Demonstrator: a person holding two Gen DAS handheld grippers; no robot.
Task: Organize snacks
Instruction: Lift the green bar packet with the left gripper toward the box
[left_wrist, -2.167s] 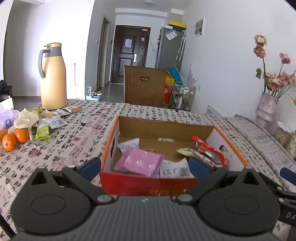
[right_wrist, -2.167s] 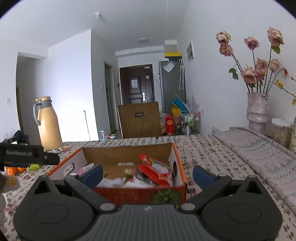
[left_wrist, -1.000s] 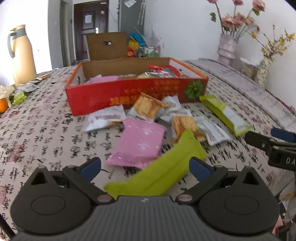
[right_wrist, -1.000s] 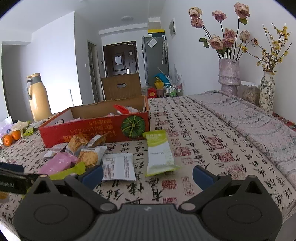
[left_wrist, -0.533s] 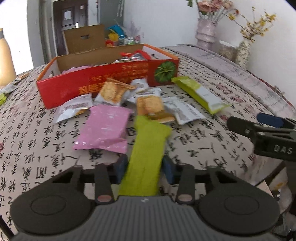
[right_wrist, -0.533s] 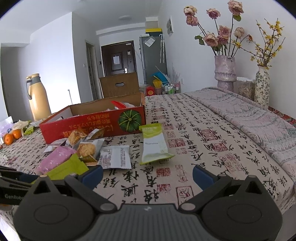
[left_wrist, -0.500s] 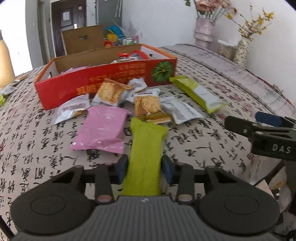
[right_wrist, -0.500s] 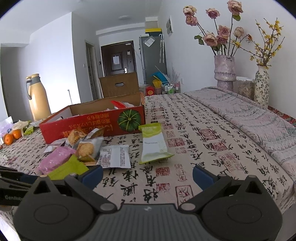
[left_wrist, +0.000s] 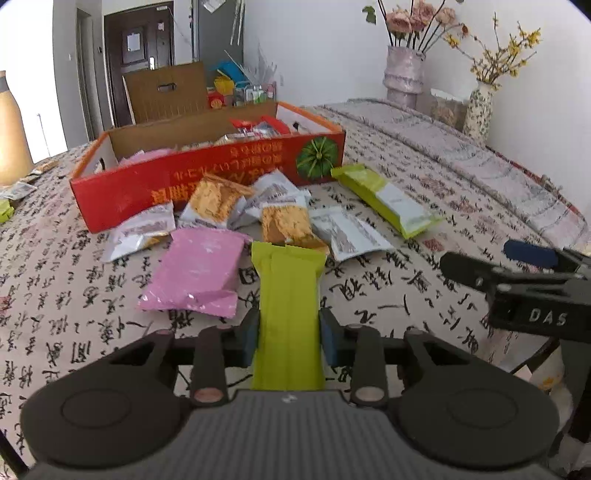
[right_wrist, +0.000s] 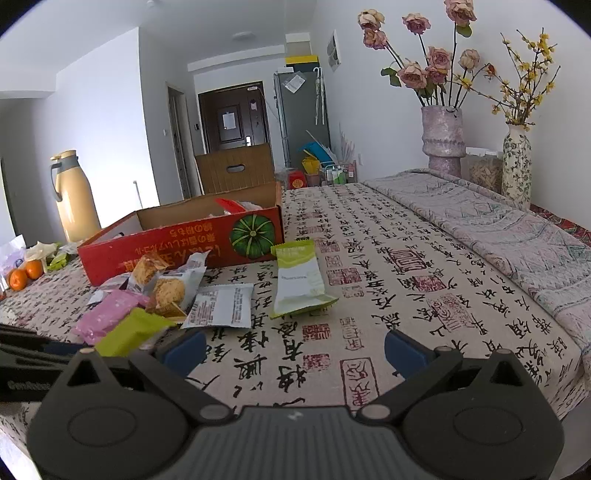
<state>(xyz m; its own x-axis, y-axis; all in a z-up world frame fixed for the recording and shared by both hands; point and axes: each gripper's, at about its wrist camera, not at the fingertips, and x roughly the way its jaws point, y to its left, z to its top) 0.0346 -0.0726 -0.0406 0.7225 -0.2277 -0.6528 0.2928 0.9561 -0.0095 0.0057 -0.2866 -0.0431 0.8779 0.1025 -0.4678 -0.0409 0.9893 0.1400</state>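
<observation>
Two grippers were in frame over a table covered by a calligraphy-print cloth (left_wrist: 424, 295). Left gripper (left_wrist: 288, 338): jaws together, blue pads pressed on both long edges of the green snack packet (left_wrist: 288, 295), near its close end. Packet's long axis ran straight away from the left wrist camera, along the gripper's line, far end pointing toward the red cardboard box (left_wrist: 221, 177); in the right wrist view the same packet (right_wrist: 129, 332) showed at lower left, angled up and to the right. Far end of the packet lay at, possibly over, a biscuit packet (left_wrist: 286, 223); whether the near end was off the cloth could not be told. Pink packet (left_wrist: 199, 271) lay just beside it on the left. White packet (left_wrist: 347, 232) lay to its right. Second green-and-white packet (left_wrist: 388, 201) lay further right, long axis slanted, one end close to the box's corner with the pumpkin print. More silver-wrapped biscuit packets (left_wrist: 218, 201) sat against the box front. Box was open-topped and held several snacks. Right gripper (right_wrist: 295, 349): jaws wide apart, nothing between the pads, hovering above bare cloth near the table edge. Flower vase (right_wrist: 443, 140) stood at the far right; yellow thermos jug (right_wrist: 75, 195) at far left.
</observation>
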